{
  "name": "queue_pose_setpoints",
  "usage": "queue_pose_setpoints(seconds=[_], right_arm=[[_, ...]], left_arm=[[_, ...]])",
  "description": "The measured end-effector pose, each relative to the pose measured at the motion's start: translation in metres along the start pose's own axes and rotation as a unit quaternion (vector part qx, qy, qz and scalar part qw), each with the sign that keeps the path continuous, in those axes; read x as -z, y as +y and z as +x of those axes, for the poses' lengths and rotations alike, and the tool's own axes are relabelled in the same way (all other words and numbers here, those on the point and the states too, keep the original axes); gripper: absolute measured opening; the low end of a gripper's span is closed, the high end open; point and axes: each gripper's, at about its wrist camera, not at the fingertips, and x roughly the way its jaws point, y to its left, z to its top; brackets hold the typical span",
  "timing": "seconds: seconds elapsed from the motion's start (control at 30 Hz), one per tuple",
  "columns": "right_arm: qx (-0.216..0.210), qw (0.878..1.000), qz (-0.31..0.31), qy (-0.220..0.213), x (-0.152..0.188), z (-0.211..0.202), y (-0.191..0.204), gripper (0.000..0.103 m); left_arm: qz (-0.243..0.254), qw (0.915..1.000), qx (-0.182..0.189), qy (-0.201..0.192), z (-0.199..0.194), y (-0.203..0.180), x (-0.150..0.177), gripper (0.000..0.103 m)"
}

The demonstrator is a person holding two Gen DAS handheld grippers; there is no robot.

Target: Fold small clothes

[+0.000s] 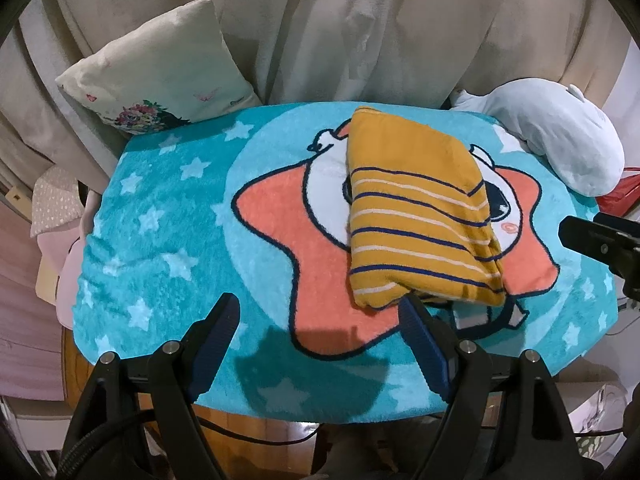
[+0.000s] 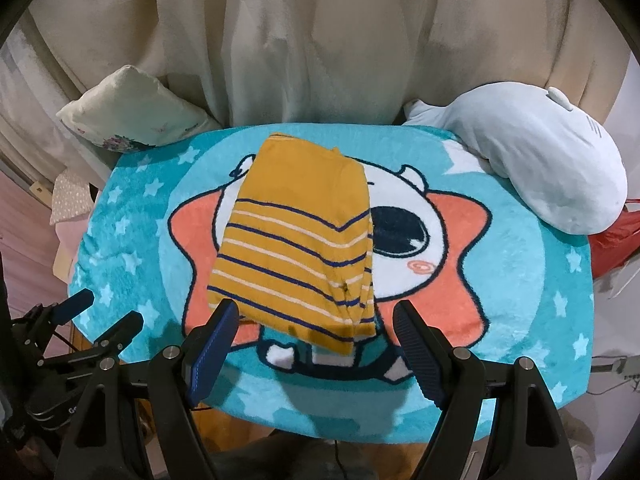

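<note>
A mustard-yellow garment with navy and white stripes [image 1: 420, 216] lies folded into a narrow stack on the turquoise cartoon mat [image 1: 160, 220]. It also shows in the right wrist view [image 2: 296, 248] on the mat [image 2: 500, 264]. My left gripper [image 1: 320, 308] is open and empty, hovering at the mat's near edge, left of the garment's near end. My right gripper [image 2: 316, 312] is open and empty, its fingers on either side of the garment's near end, just above it. The left gripper also shows at the left of the right wrist view [image 2: 108, 312].
A cream floral pillow [image 1: 160, 76] leans at the mat's far left. A pale blue plush toy [image 1: 560, 136] lies at the far right, with something red [image 1: 620, 196] beside it. Beige curtains [image 1: 340, 28] hang behind. The wooden table edge [image 1: 248, 424] shows below the mat.
</note>
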Motion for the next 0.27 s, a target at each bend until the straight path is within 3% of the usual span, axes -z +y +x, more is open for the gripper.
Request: queue_pose_setpoints(seconds=[0.27], right_arm=[[0.001,1.0,-0.002,0.01,-0.005,0.0083,-0.002,0.083]], left_arm=[[-0.003,1.0,0.006,0.001,0.0069,0.001,-0.007,0.081]])
